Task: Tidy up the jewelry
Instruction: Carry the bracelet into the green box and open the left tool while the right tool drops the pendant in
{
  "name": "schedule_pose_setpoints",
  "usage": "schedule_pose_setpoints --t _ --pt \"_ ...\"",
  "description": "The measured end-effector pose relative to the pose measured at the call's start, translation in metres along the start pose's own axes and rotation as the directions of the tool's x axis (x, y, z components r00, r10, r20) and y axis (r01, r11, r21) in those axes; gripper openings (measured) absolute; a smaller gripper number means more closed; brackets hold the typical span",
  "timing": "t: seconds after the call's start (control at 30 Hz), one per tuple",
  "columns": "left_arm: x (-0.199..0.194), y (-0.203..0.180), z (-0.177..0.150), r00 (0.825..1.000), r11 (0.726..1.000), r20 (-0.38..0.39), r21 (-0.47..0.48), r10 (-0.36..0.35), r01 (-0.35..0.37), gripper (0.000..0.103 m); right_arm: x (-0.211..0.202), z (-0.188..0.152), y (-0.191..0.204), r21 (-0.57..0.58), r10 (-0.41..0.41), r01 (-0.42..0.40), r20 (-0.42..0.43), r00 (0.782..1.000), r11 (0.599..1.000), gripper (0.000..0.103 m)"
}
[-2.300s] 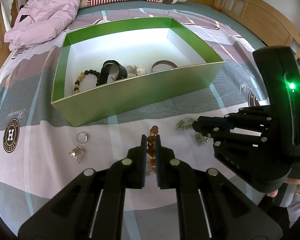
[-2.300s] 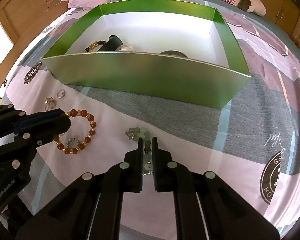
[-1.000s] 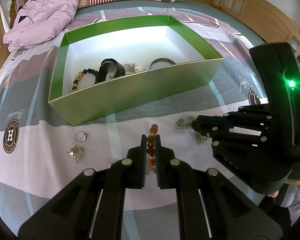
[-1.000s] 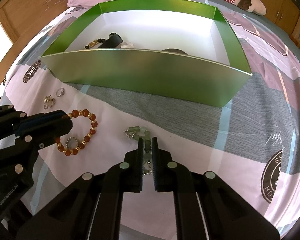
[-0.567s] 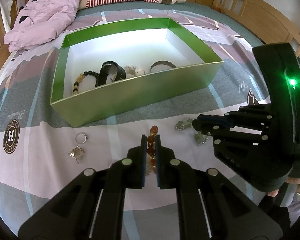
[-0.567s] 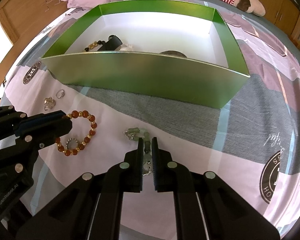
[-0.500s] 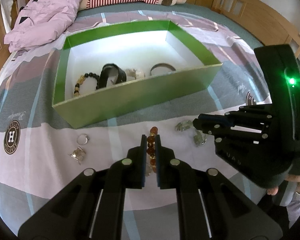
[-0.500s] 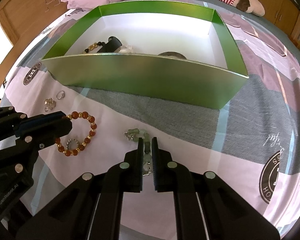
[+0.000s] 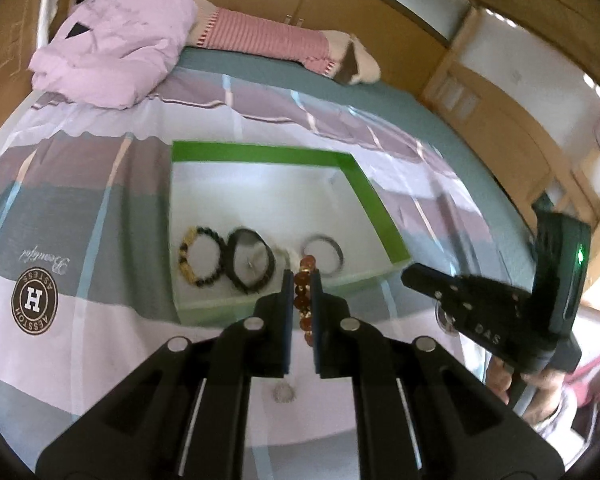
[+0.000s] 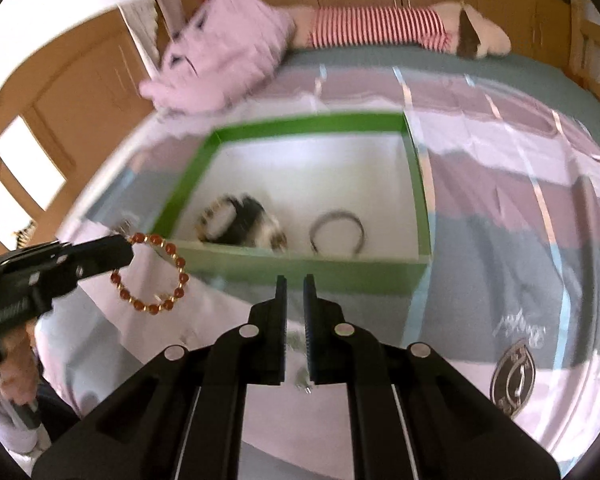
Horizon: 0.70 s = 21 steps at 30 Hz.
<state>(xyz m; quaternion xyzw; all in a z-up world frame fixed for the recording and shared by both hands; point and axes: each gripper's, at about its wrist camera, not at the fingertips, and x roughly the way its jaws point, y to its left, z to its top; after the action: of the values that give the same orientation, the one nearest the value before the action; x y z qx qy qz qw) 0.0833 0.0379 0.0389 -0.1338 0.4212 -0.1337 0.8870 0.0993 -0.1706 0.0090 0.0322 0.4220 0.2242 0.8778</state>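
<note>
My left gripper [image 9: 301, 276] is shut on an amber bead bracelet [image 9: 302, 300], held in the air just before the near wall of the green box [image 9: 260, 154]. In the right wrist view the bracelet [image 10: 152, 276] hangs as a loop from the left gripper [image 10: 126, 246]. My right gripper [image 10: 295, 280] is shut on a small silvery piece [image 10: 303, 380], which dangles under its fingers [image 9: 444, 318]. The box [image 10: 308, 122] holds a black-and-gold bead bracelet [image 9: 200, 254], a black band [image 9: 252, 264] and a silver bangle [image 9: 324, 254].
A small ring [image 9: 283, 392] lies on the patterned bed sheet under the left gripper. A pink jacket [image 9: 112, 52] and a striped plush toy [image 9: 268, 44] lie at the head of the bed. A wooden bed frame [image 9: 500, 120] runs along the right.
Both grippers have risen off the sheet, each still shut on its piece. The bracelet now hangs free, and the box interior shows from higher up.
</note>
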Motion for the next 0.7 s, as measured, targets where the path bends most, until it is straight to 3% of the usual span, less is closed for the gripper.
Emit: schedule_pose_setpoints --t 0.2,0.27,0.33,0.4,0.43,0.47,0.57,0.6,0.63,0.67,0.7 --pt "0.022 0.010 0.016 0.999 0.999 -0.019 -0.025 0.042 -0.043 0.007 0.016 0.027 -0.010 0.055 0.082 -0.084 0.042 0.996 0.995 0.008" --pt "0.026 0.008 0.011 0.998 0.999 -0.036 -0.005 0.053 -0.054 0.007 0.020 0.028 -0.015 0.082 0.111 -0.111 0.014 0.994 0.990 0.008" --pt "0.026 0.006 0.007 0.997 0.998 -0.039 0.020 0.062 -0.061 0.007 0.025 0.024 -0.006 0.035 0.141 -0.140 -0.061 0.988 0.990 0.008" --pt "0.023 0.003 0.008 0.998 0.998 -0.031 0.035 0.060 -0.059 0.007 0.027 0.011 0.007 -0.041 0.131 -0.137 -0.137 0.982 0.990 0.019" --pt "0.021 0.002 0.008 0.998 0.998 -0.024 0.034 0.055 -0.055 0.007 0.031 0.000 0.014 -0.093 0.102 -0.122 -0.192 0.976 0.988 0.039" --pt "0.019 0.002 0.008 0.999 0.998 -0.020 0.033 0.050 -0.049 0.007 0.035 -0.010 0.019 -0.126 0.077 -0.108 -0.226 0.971 0.986 0.050" --pt "0.017 0.000 0.009 0.999 0.998 -0.013 0.037 0.053 -0.052 0.007 0.062 -0.035 0.021 -0.187 -0.054 -0.011 -0.336 0.941 0.982 0.050" --pt "0.017 -0.001 0.008 0.998 0.998 -0.012 0.039 0.055 -0.055 0.007 0.076 -0.043 0.015 -0.179 -0.102 0.036 -0.375 0.921 0.983 0.050" --pt "0.016 -0.002 0.007 0.998 0.997 -0.010 0.042 0.058 -0.057 0.007 0.083 -0.047 0.012 -0.166 -0.107 0.042 -0.405 0.908 0.985 0.041" --pt "0.015 -0.002 0.007 0.998 0.997 -0.009 0.044 0.059 -0.059 0.007 0.089 -0.052 0.010 -0.162 -0.102 0.034 -0.432 0.896 0.986 0.013" --pt "0.014 -0.003 0.007 0.998 0.997 -0.007 0.045 0.061 -0.061 0.007 0.088 -0.053 0.011 -0.175 -0.110 0.038 -0.424 0.899 0.984 0.011"
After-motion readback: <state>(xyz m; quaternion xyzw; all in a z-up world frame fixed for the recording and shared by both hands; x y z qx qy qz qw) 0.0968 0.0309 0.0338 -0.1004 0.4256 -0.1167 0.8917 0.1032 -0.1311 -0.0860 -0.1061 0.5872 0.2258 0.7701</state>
